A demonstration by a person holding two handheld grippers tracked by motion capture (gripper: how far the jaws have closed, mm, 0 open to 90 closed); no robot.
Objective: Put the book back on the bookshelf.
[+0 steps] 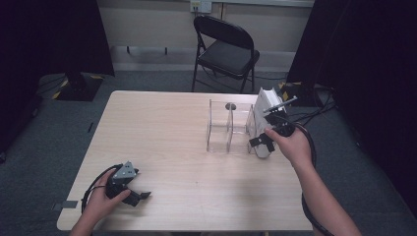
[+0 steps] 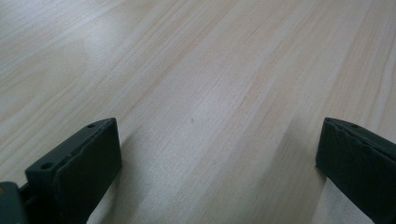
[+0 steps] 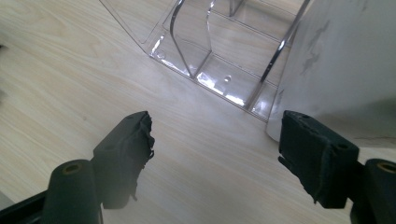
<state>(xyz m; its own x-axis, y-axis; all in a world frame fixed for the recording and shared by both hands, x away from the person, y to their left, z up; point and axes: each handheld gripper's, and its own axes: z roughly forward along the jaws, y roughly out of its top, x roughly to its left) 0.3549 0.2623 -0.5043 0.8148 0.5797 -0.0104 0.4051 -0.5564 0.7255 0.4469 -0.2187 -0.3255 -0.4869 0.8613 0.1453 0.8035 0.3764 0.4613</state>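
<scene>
White box (image 1: pixel 266 113) at right of the clear rack (image 1: pixel 228 129): right gripper (image 3: pixel 219 140), spread, approaches it; next, pinch it. Left gripper (image 2: pixel 212 158) rests spread.

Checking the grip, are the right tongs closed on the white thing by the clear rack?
No, the right tongs stand open, the white thing beside one jaw.

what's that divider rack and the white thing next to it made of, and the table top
The divider rack looks like clear acrylic or similar hard plastic: see-through walls, glossy glints, the wood visible through it. The white thing has a pale matte surface with faint grey marble-like streaks; whether it is plastic, card or coated board is unclear. The table top looks like light wood-grain laminate, smooth with a soft sheen.
</scene>
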